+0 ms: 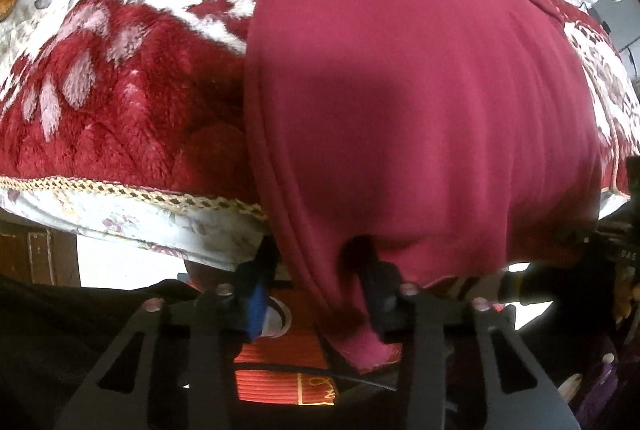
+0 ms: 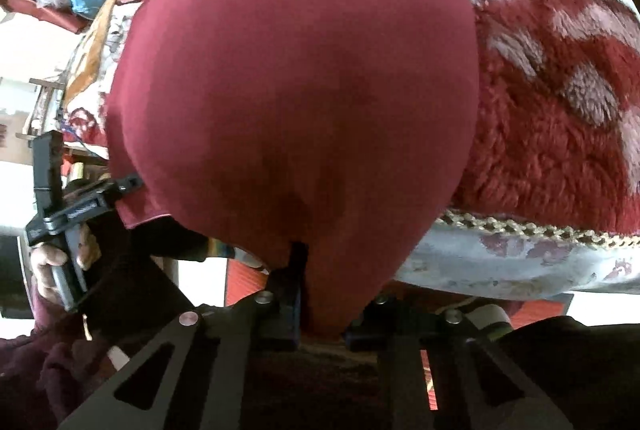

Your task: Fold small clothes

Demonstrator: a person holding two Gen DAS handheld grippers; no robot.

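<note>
A fuzzy red-and-white floral blanket [image 1: 120, 101] is covering the bed, and the maroon garment [image 1: 420, 109] is lying across it, its near hem hanging over the blanket's braided edge. At that hem's left corner, the left hand-held gripper [image 1: 316, 270] is pinching the cloth. At the right corner, the right hand-held gripper [image 2: 320, 294] is clamping a bunched fold of it.

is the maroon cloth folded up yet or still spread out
Spread: the maroon cloth lies flat across the blanket, its near edge hanging over the side.
</note>
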